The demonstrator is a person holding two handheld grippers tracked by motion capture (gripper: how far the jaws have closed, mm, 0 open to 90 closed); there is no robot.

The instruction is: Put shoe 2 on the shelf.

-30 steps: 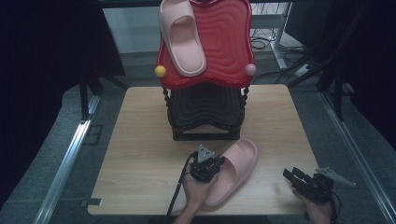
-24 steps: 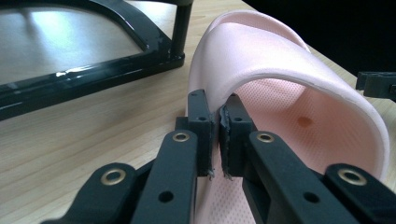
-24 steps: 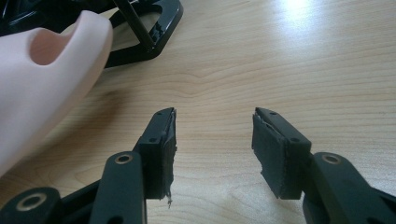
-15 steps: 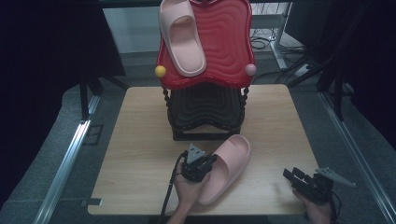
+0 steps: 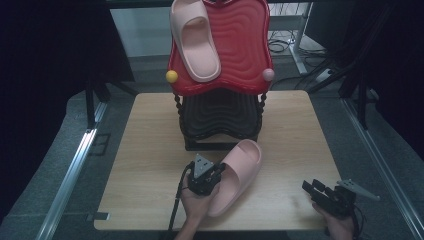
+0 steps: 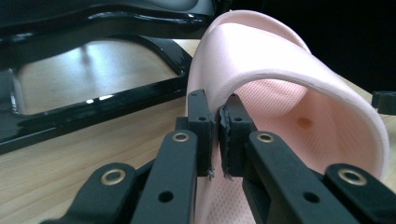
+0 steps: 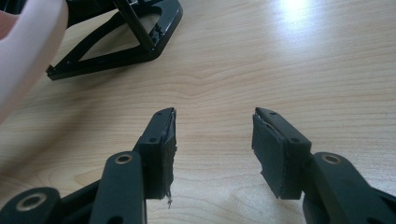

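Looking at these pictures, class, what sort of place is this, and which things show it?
Probably a lab or recording studio, not a home: a bare wooden table ringed by dark curtains, cables on the floor behind, and a person working with a hand-held left gripper on a pink slipper.

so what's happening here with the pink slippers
A person works at a wooden table with a gripper in each hand. The left gripper is shut on the strap edge of a pink slipper, which sits in front of a black and red shoe rack. A second pink slipper already lies on the rack's red top tier. The right gripper is open over bare table, holding nothing.
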